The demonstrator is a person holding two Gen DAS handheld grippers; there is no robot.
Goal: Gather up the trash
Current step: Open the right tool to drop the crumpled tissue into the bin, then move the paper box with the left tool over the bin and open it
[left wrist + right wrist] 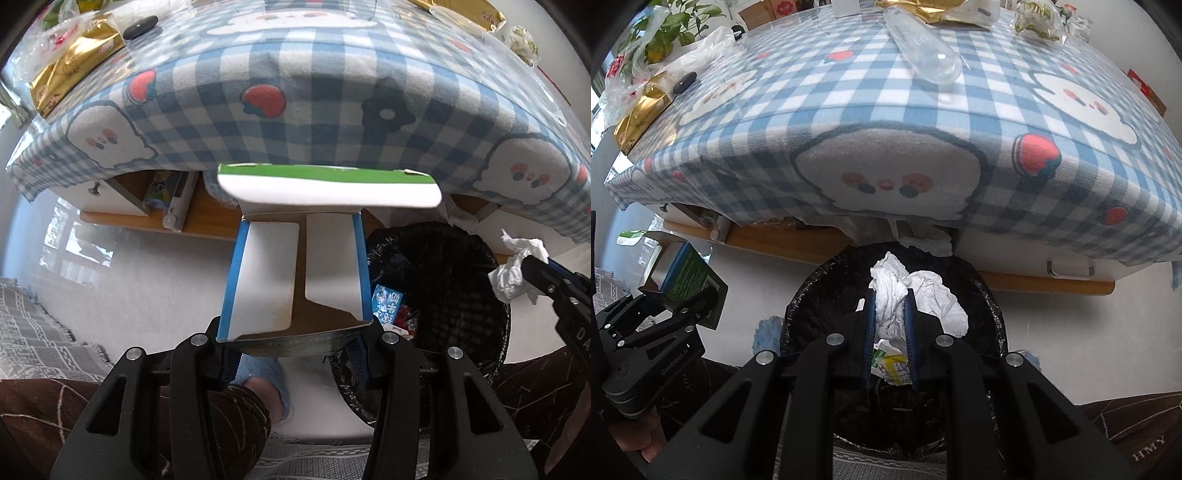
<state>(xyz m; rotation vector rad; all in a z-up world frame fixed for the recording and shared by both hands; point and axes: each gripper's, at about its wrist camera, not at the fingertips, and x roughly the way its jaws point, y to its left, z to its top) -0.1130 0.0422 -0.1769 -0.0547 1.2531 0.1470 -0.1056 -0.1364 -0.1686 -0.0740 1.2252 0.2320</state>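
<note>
Trash in your left wrist view: your left gripper [293,325] clamps an opened carton [295,251] beside the black-lined bin [443,266]. In your right wrist view, your right gripper [889,295] pinches crumpled tissue [916,295] over the bin [812,295], below the checked tablecloth [849,122].

We see a table [1052,284] under a blue checked cloth [849,110] at twelve o'clock, glossy white floor [147,277] below, a grey rug [33,332] at eight o'clock.
</note>
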